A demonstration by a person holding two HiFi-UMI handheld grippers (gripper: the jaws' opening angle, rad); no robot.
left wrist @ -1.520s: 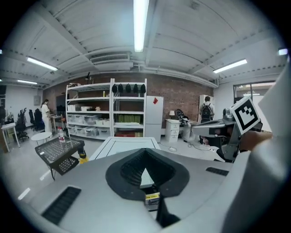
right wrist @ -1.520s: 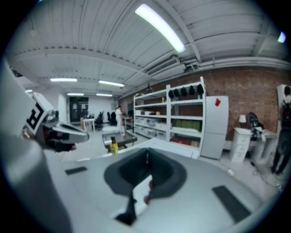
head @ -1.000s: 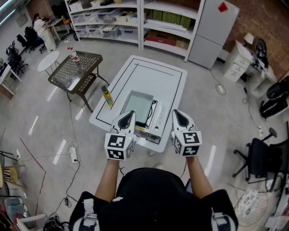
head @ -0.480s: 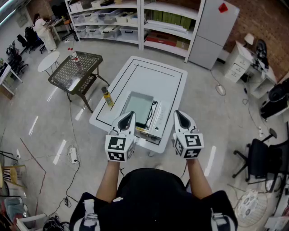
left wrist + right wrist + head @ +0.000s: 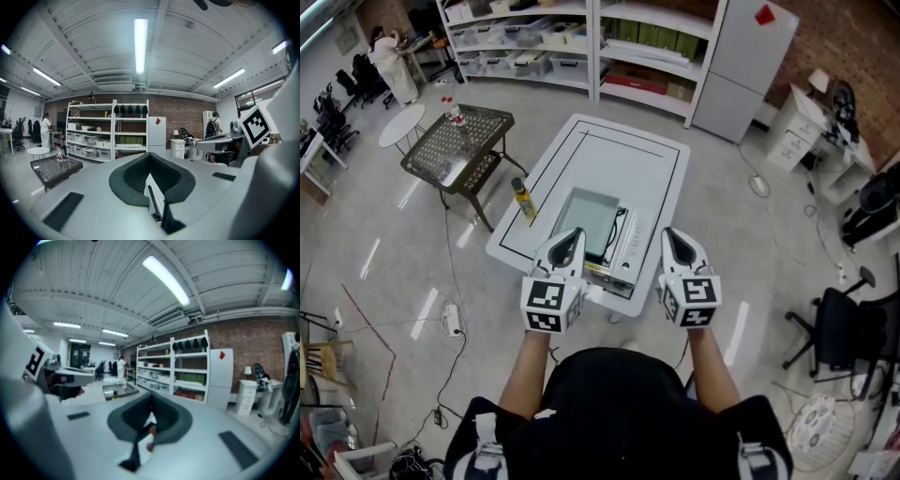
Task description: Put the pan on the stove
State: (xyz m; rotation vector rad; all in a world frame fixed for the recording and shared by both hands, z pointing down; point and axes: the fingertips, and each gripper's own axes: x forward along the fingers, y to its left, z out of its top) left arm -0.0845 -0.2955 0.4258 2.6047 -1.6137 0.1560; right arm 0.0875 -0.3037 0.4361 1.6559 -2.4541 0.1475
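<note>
Little has changed since a second ago: both grippers have drifted slightly rightward. On the white surface (image 5: 649, 167) lies what I take to be the pan (image 5: 589, 217), a grey rectangular tray with its long axis running away from the person. Just beside its right edge sits a white box with a cable, probably the stove (image 5: 634, 246). The left gripper (image 5: 570, 234) hangs at the pan's near left corner, fingers closed on nothing. The right gripper (image 5: 673, 234), fingers likewise together and empty, hangs off the stove's near right corner. The pan therefore lies ahead and slightly right of the left fingers, nearer that hand.
</note>
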